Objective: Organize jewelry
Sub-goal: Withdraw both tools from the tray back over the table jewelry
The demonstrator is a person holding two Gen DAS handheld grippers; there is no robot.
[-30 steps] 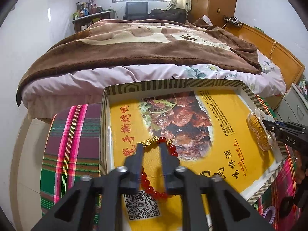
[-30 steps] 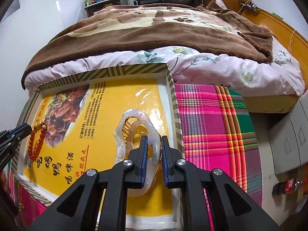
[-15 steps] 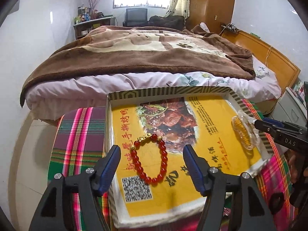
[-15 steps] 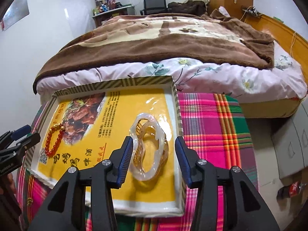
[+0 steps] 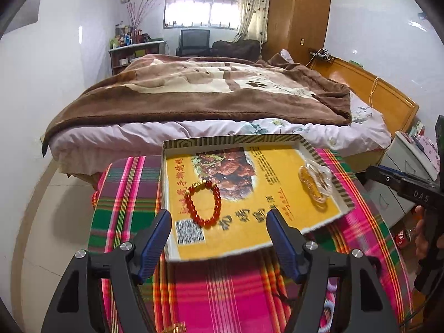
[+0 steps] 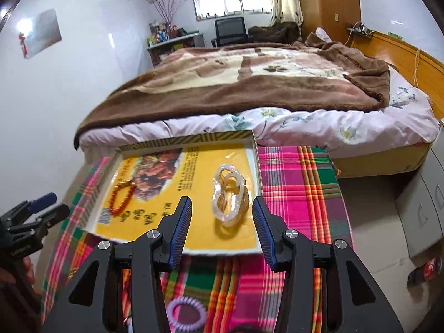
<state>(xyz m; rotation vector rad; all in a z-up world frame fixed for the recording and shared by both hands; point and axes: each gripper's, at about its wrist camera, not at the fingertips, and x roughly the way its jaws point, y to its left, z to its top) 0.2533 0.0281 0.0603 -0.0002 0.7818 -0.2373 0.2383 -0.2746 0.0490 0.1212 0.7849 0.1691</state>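
A red bead bracelet point(image 5: 191, 208) with a gold charm lies on the left of the yellow box lid point(image 5: 277, 183). A clear bag of gold jewelry point(image 5: 315, 181) lies at its right. My left gripper point(image 5: 218, 216) hangs above the lid's near edge, short of the bracelet; its jaws are opening, with nothing between them. In the right wrist view my right gripper point(image 6: 221, 202) stands open just short of the clear bag point(image 6: 229, 194), touching nothing. The red bracelet point(image 6: 120, 198) shows at the left there.
The lid rests on a plaid cloth point(image 5: 222, 291) over a table. On the cloth near me lie a purple spiral hair tie point(image 6: 186, 313) and a small gold piece point(image 5: 174, 327). A bed point(image 5: 194, 97) stands behind, grey drawers point(image 6: 421, 208) at the right.
Both grippers went from shut on the jewelry to open. They drew back and rose from the lid, leaving the bracelet and the clear bag lying in it.
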